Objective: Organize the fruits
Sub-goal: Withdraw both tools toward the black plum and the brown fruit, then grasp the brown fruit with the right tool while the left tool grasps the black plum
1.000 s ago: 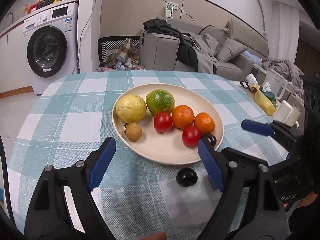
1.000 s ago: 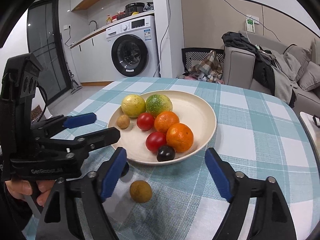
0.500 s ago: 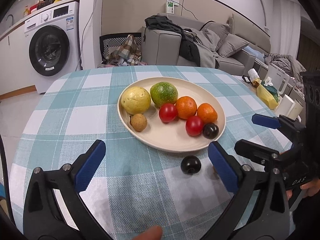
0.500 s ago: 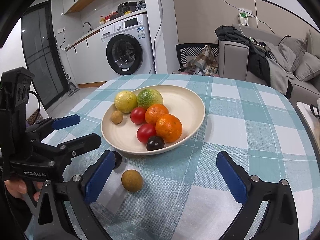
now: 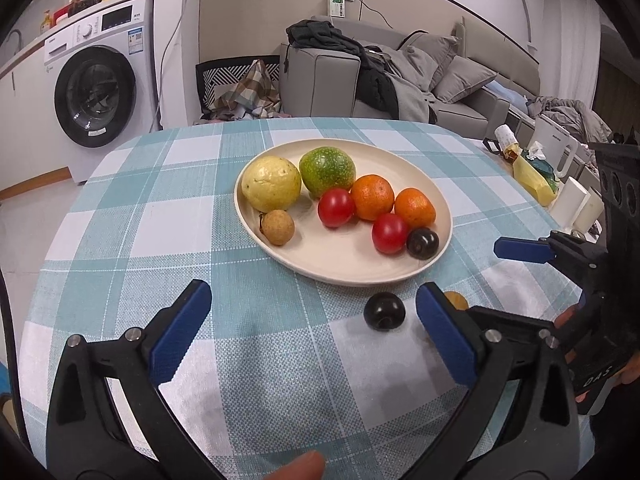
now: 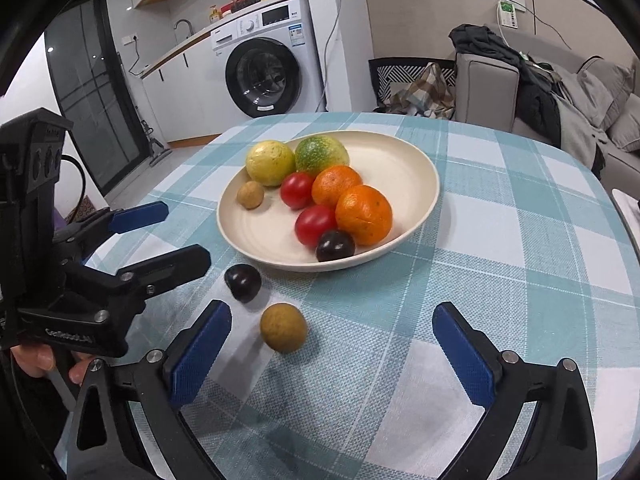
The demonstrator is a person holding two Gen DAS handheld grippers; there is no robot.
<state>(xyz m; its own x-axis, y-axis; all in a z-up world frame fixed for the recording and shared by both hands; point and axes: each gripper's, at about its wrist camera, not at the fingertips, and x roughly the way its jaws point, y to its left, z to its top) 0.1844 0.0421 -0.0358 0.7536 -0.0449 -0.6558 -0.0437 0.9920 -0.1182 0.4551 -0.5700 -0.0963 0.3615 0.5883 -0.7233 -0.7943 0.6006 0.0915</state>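
Both claws gape wide and hold nothing, left claw and right claw; between them on the checked worktop lie a brown longan and a dark plum; beyond, the cream plate carries the other fruits.

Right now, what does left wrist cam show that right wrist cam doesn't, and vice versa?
Only the left wrist view: the yellow bag and white jug at the table's far right edge, and the open left gripper from behind.

Only the right wrist view: the dark glass door, the kitchen counter tap, and the whole small brown round fruit on the cloth; the left view shows only a sliver.

Both: the cream plate of fruit, the loose dark round fruit, the washing machine, and the checked tablecloth.
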